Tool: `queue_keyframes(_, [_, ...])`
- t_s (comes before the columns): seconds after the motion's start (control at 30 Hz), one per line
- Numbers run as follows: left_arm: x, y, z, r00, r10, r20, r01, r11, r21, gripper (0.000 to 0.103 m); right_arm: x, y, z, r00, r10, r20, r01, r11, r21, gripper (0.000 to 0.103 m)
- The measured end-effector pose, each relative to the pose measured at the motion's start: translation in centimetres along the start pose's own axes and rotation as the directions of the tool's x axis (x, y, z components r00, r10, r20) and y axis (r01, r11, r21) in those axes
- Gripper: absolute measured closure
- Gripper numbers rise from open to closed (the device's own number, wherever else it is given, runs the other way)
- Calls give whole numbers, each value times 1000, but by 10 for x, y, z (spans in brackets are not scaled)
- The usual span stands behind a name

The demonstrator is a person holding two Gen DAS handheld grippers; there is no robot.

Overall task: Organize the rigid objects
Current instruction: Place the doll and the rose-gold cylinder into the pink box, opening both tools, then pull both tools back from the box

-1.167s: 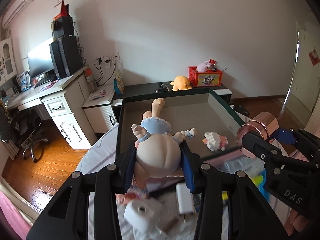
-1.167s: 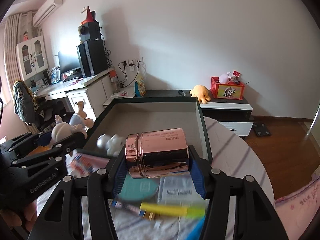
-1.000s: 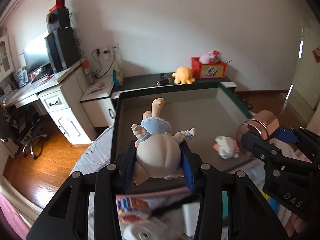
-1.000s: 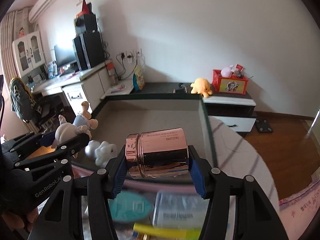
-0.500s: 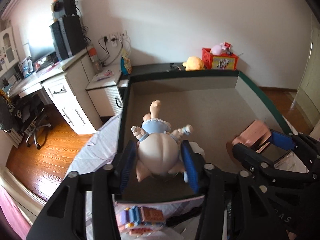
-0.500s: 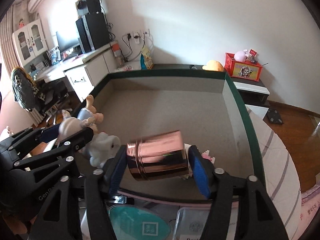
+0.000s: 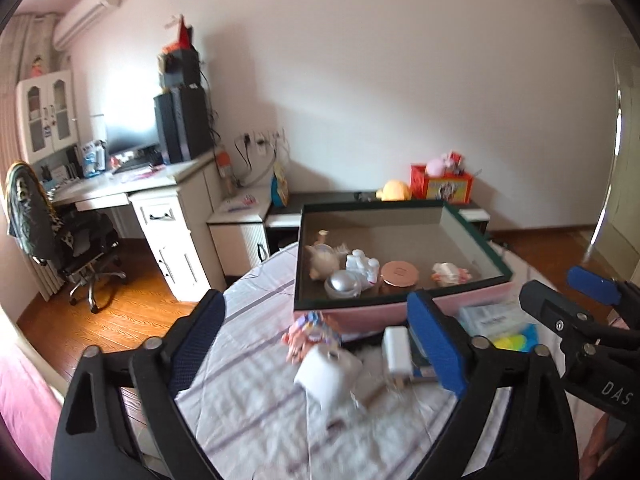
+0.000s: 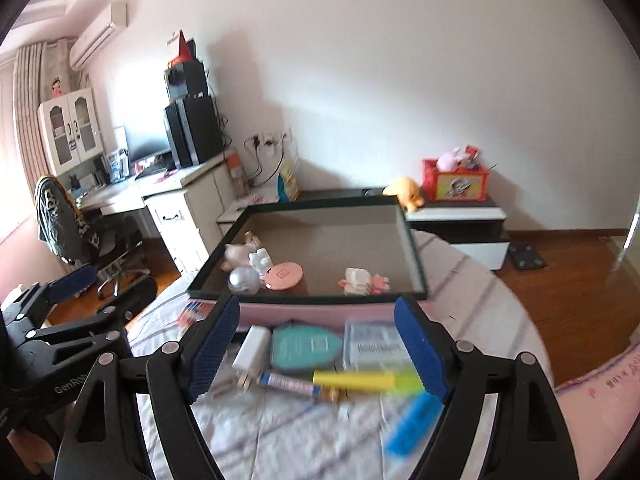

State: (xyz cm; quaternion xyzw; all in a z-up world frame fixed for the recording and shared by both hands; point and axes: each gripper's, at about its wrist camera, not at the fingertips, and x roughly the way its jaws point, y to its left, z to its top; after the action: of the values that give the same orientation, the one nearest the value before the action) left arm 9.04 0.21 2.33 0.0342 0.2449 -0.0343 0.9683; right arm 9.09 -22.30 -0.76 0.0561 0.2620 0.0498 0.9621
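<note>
A pink box with a dark green rim (image 7: 400, 305) (image 8: 304, 299) sits on the striped cloth. Inside lie the baby doll (image 7: 323, 261) (image 8: 237, 254), a white figurine (image 7: 362, 264) (image 8: 260, 261), a silver round thing (image 7: 344, 285) (image 8: 244, 280), the rose-gold tin (image 7: 399, 274) (image 8: 283, 275) and a small white-pink toy (image 7: 450, 273) (image 8: 362, 281). My left gripper (image 7: 320, 344) is open and empty, held back over the cloth. My right gripper (image 8: 318, 350) is open and empty too, above the loose items in front of the box.
On the cloth in front of the box lie a tape roll (image 7: 328, 372), a white charger (image 8: 252, 346), a teal oval case (image 8: 306, 346), a clear packet (image 8: 376, 346), a yellow marker (image 8: 360, 382), a blue piece (image 8: 412, 424) and a colourful toy (image 7: 306, 334). Desk, chair and cabinets stand behind.
Both grippers opened and left the doll and the rose-gold tin in the box, then pulled back over the cloth. The tin now stands upright.
</note>
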Motion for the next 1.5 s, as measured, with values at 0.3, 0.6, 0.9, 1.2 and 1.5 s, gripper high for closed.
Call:
queue_keyframes(0.3, [-91,0,-27,997,11,79,-10,1000,-9,1,-84,15,-35,999,3,53,-3,1000,6,20])
queue_keyframes(0.6, [-128,-1,-35,993,20,119,-18,1000,-24,0,-123,27,-45,994,-7,107,11,999,-30,20])
queue_keyframes(0.9, [-134,-3,-35,993,5,121,-3,1000,-15,0,-137,25,-46,989,-41,143,47,998,-37,19])
queue_keyframes(1.2, [-127,-10,-35,994,-6,112,7,1000,-8,0,-132,22,-46,990,-44,132,49,998,-34,19])
queue_keyframes(1.5, [-112,-13,-35,996,-17,89,17,1000,-4,0,-119,17,-45,991,-55,118,59,998,-28,19])
